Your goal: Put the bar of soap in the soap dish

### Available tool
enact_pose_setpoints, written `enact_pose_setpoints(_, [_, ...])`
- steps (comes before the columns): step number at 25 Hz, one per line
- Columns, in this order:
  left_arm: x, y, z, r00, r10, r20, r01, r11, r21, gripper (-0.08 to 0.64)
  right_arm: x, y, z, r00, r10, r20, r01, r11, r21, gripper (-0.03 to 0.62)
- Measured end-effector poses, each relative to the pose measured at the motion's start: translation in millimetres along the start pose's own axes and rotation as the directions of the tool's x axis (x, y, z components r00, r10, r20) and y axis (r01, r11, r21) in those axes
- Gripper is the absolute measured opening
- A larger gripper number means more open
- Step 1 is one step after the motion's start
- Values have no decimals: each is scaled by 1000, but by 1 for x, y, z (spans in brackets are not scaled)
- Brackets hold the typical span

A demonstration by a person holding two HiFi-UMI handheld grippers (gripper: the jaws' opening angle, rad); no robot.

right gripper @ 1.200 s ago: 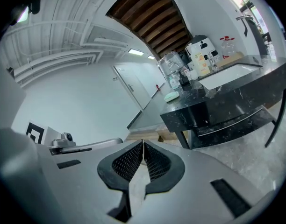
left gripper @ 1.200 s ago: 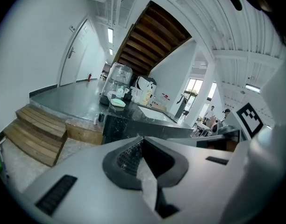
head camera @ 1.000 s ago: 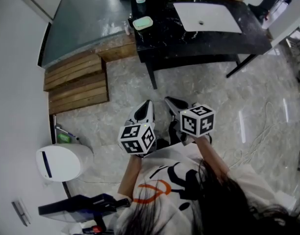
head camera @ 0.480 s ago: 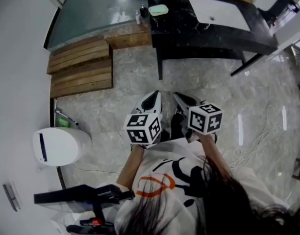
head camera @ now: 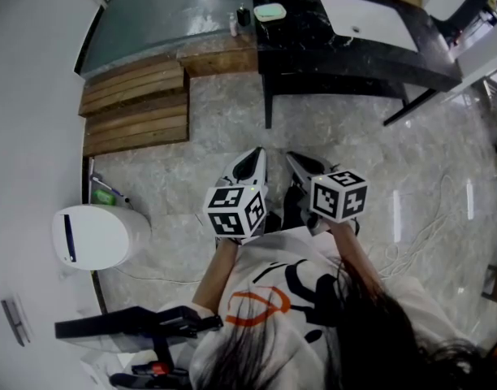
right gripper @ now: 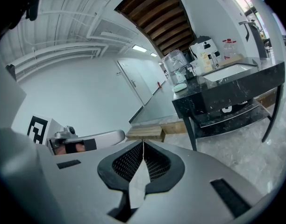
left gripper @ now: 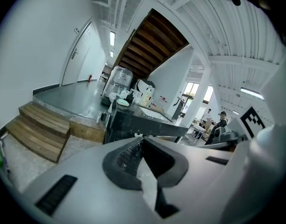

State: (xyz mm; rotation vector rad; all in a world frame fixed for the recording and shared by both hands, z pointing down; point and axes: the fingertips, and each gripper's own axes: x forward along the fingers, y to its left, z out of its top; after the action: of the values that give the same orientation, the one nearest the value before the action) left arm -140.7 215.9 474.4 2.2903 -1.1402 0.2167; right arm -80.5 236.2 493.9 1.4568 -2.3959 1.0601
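Left tongs (head camera: 252,156) and right tongs (head camera: 291,158) are clenched on nothing; green soap dish (head camera: 270,11) is seen top centre, well apart, crosswise, neither nearer.

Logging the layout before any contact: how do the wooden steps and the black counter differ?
The wooden steps are pale brown, low on the floor; the black counter is dark, raised on legs. The steps are bare; the counter holds a white sink. Both border the grey platform.

Left tool (left gripper: 142,140) closed, empty, facing black counter (left gripper: 133,123).
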Motion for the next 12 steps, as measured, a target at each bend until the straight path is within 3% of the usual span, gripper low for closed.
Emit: enact_pose_setpoints(12, [3, 4, 5, 1000, -6, -1, 6, 1000, -2, 2, 4, -1, 3, 1000, -13, -4, 13, 1000, -3, 17])
